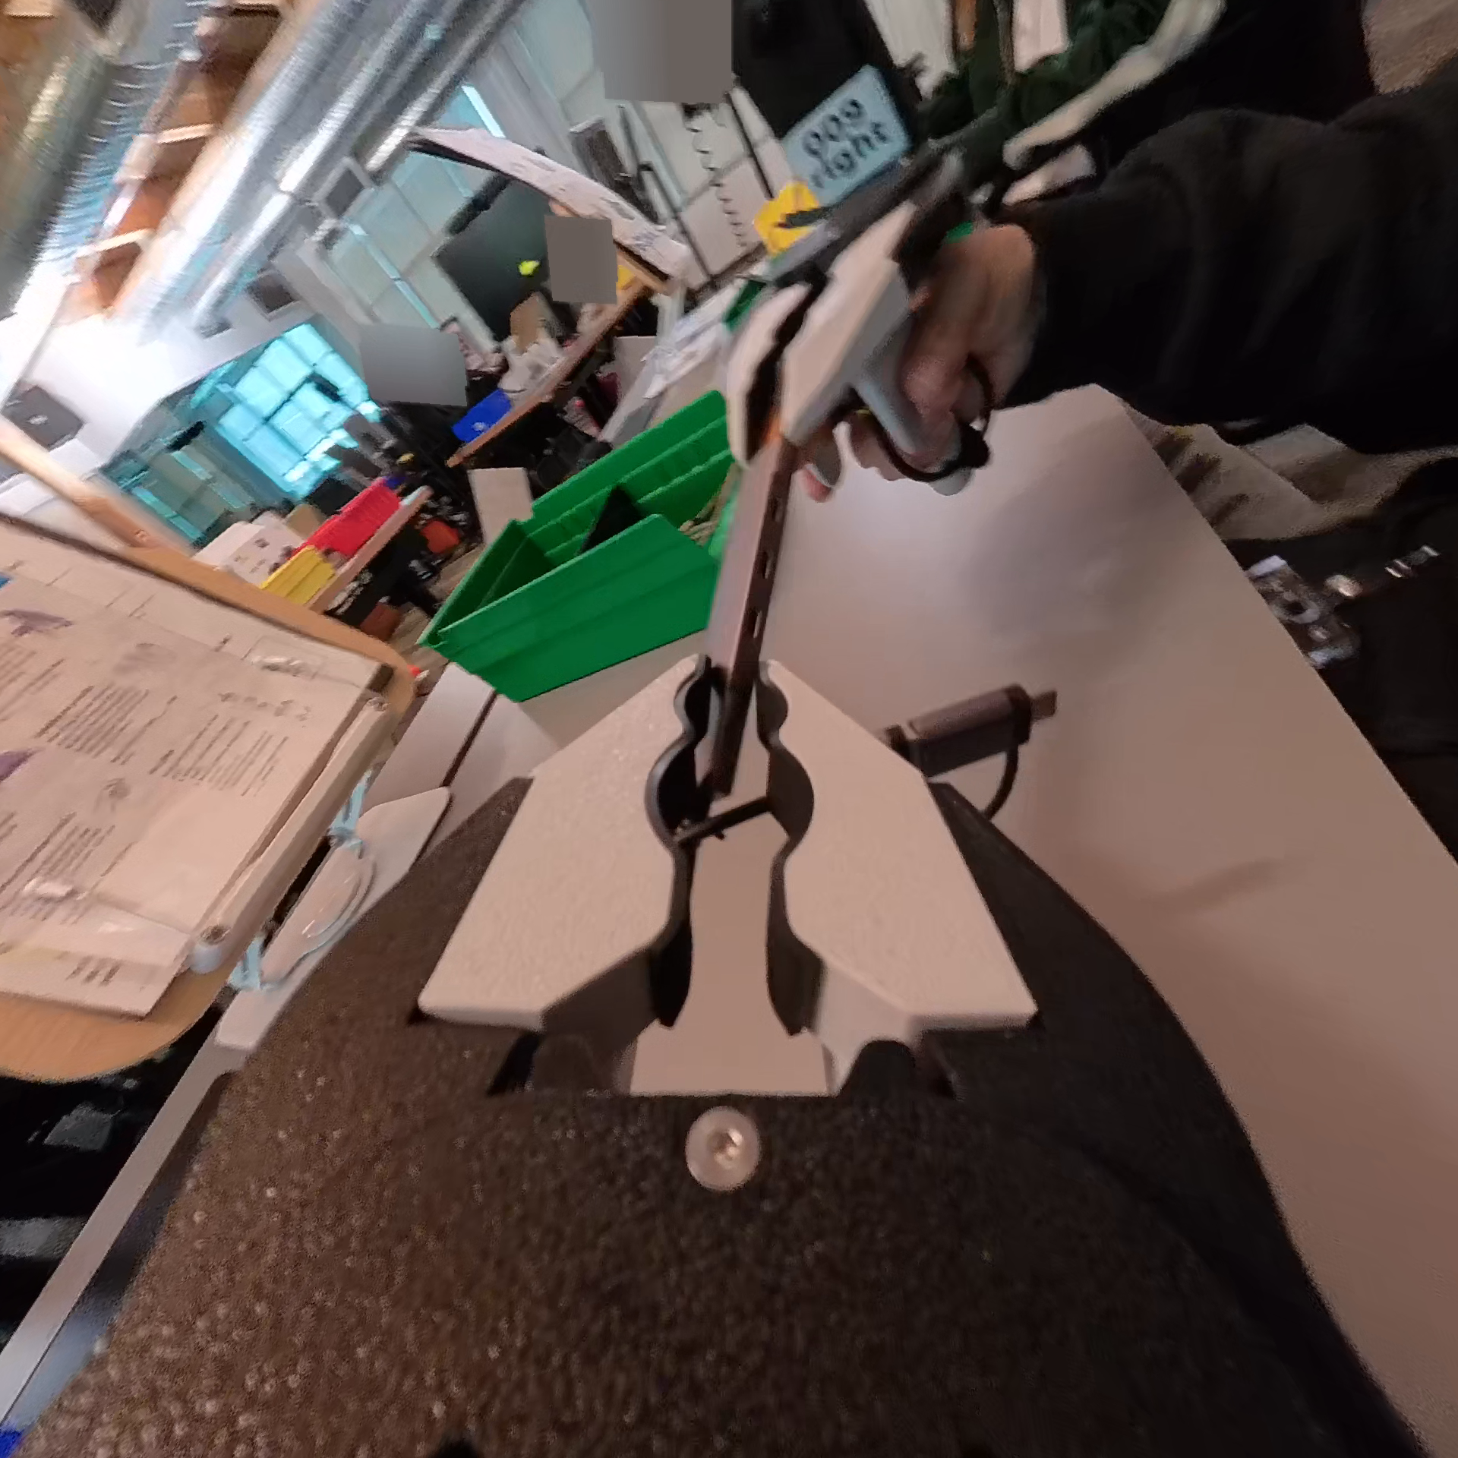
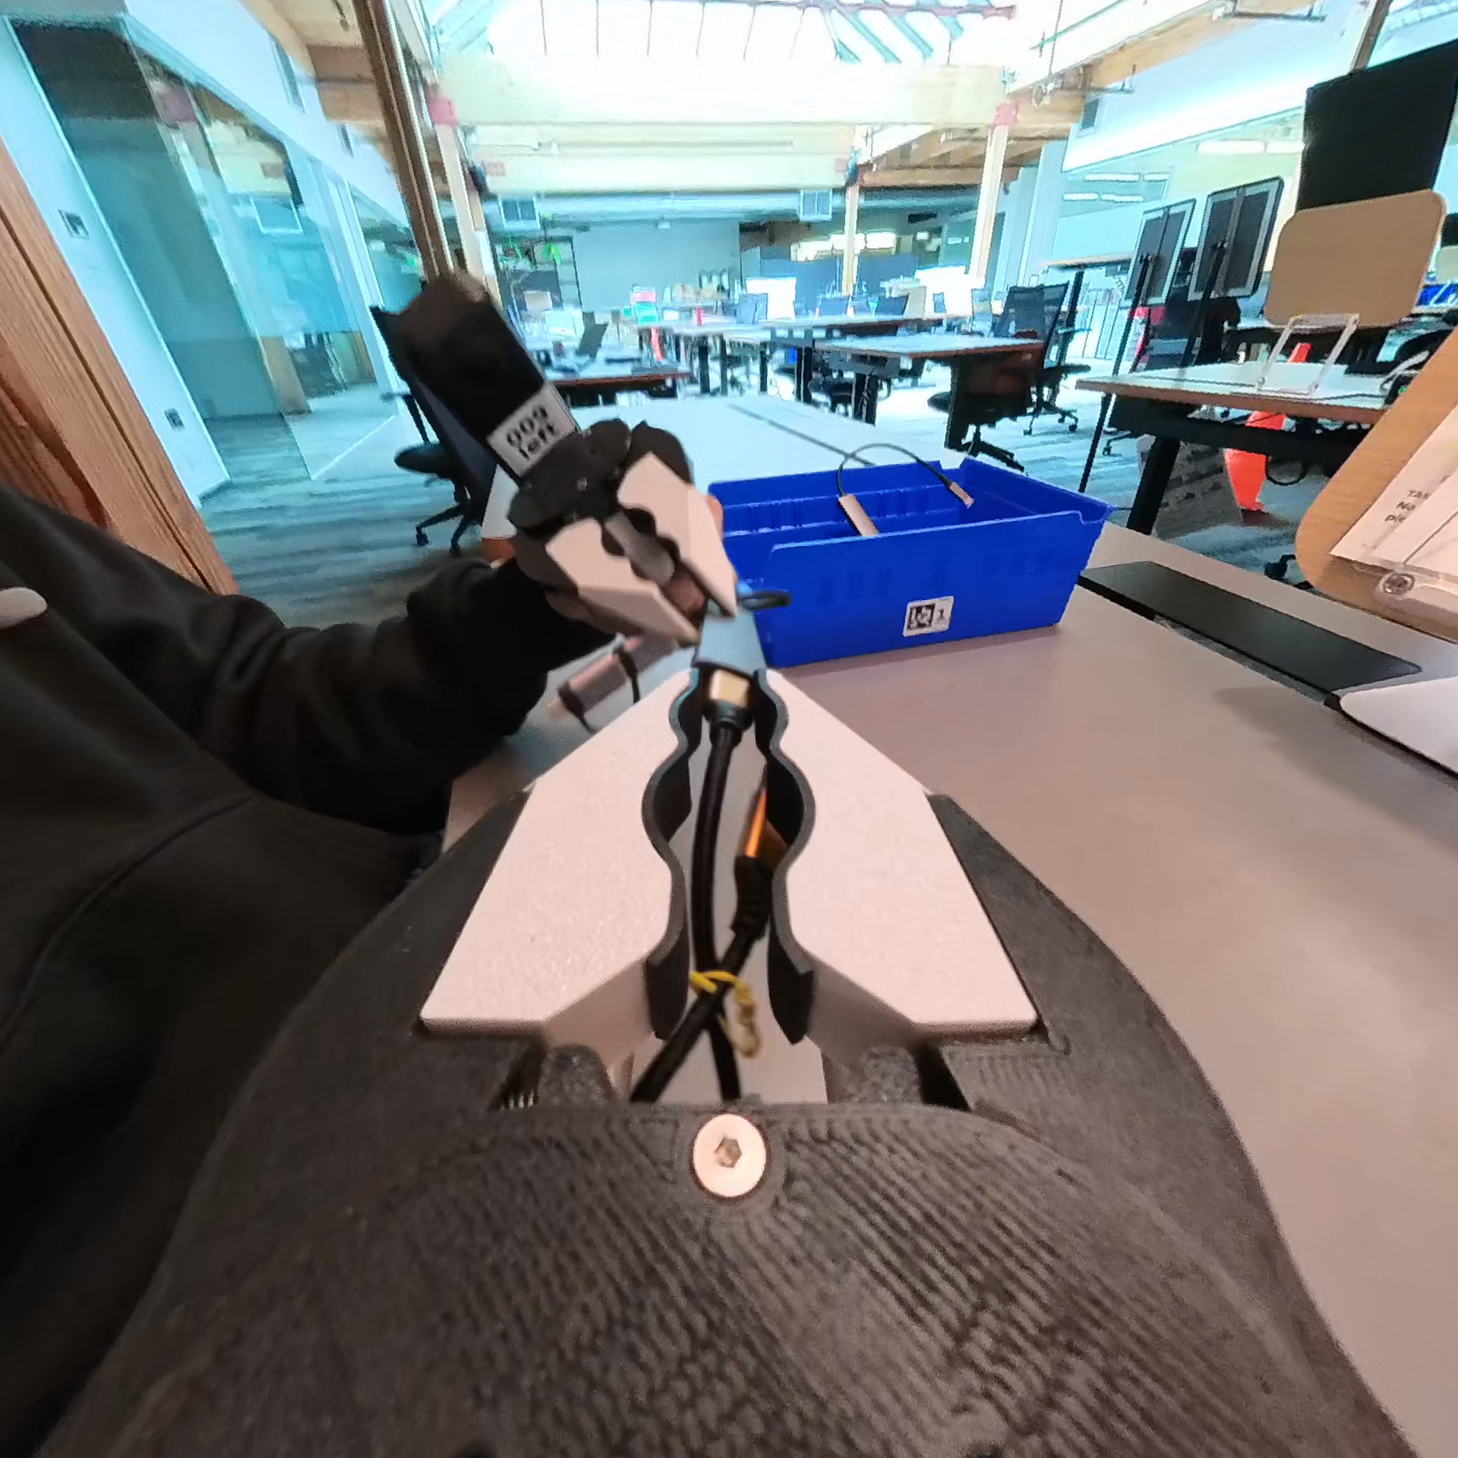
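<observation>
Both grey-fingered grippers pinch one black cable – the left gripper point(image 1: 730, 738) on its grey metal adapter body point(image 2: 730, 643), the right gripper point(image 2: 730, 710) on its gold-collared plug point(image 2: 726, 694) – above the grey table point(image 2: 1104, 789), near a blue plastic bin point(image 2: 907, 568).

Both wide-angle views are bending straight lines toward their edges. In the left wrist view, motion blur is smearing the ceiling ducts point(image 1: 260, 158), the papers point(image 1: 134, 757) and the far gripper point(image 1: 757, 426); windows point(image 1: 276, 410) are glowing cyan behind. In the right wrist view, daylight is pouring from a skylight point(image 2: 710, 47) and washing it out to white. The table point(image 2: 1104, 789) is showing soft shadows, perhaps from overhead light. The blue bin point(image 2: 907, 584) is staying sharp, while the near fingers point(image 2: 576, 907) are looking slightly soft.
</observation>
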Demonstrator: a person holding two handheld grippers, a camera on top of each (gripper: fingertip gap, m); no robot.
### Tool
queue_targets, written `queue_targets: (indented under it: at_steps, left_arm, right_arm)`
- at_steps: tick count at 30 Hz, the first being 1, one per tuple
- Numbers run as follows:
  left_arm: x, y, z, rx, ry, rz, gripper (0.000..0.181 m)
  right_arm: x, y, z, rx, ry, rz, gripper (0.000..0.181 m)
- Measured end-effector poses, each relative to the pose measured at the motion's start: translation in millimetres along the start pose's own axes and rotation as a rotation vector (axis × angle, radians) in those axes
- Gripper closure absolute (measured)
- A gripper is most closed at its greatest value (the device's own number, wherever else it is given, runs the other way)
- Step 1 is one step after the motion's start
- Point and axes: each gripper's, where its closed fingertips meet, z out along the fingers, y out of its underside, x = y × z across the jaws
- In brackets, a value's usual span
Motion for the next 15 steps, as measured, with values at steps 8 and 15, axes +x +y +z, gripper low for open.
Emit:
queue_targets:
  at_steps: [8, 15]
  left_arm:
    - [-2, 8, 0, -0.019, -0.009, -0.023, 0.174]
    - [-4, 11, 2, -0.088, -0.037, 0.046, 0.175]
  right_arm:
    - [5, 11, 2, -0.058, 0.026, -0.002, 0.172]
    - [15, 14, 0, -0.081, 0.094, -0.086, 0.164]
